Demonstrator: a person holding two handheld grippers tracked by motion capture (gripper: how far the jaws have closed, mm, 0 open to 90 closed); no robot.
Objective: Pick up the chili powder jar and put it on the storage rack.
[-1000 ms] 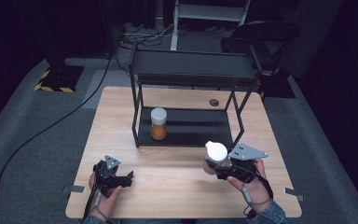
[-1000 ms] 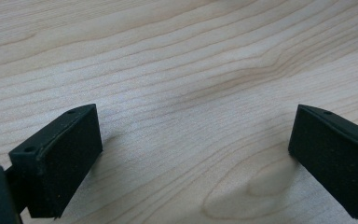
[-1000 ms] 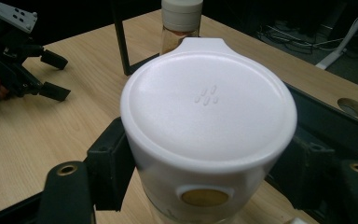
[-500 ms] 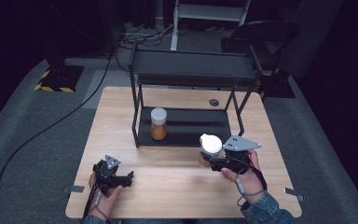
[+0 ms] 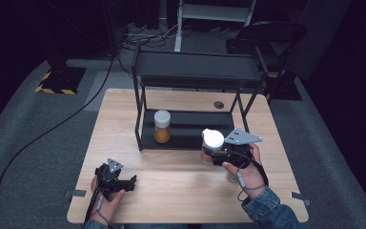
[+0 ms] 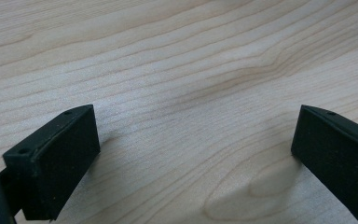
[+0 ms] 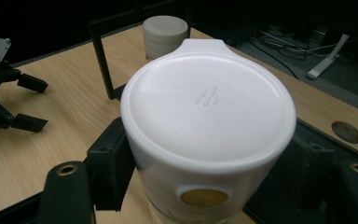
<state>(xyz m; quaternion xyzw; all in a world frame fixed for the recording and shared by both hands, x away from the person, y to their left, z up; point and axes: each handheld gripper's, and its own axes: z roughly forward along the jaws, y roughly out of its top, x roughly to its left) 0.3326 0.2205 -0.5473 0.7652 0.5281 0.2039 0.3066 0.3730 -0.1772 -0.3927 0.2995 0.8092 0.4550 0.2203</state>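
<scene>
The fingers (image 7: 107,172) of the right gripper (image 5: 219,155) are clamped on the jar (image 5: 212,145), gripping its sides just under the white lid (image 7: 207,109); the jar is upright, just in front of the rack (image 5: 195,76), near its right front leg. The left gripper (image 5: 116,179) rests low over the near left part of the tabletop (image 5: 171,191), its fingers (image 6: 51,158) spread wide with only bare wood between them. Farther back, a second jar (image 5: 162,126) with orange contents stands upright on the lower shelf (image 5: 195,133) of the rack, towards its left end, well apart from the held jar.
</scene>
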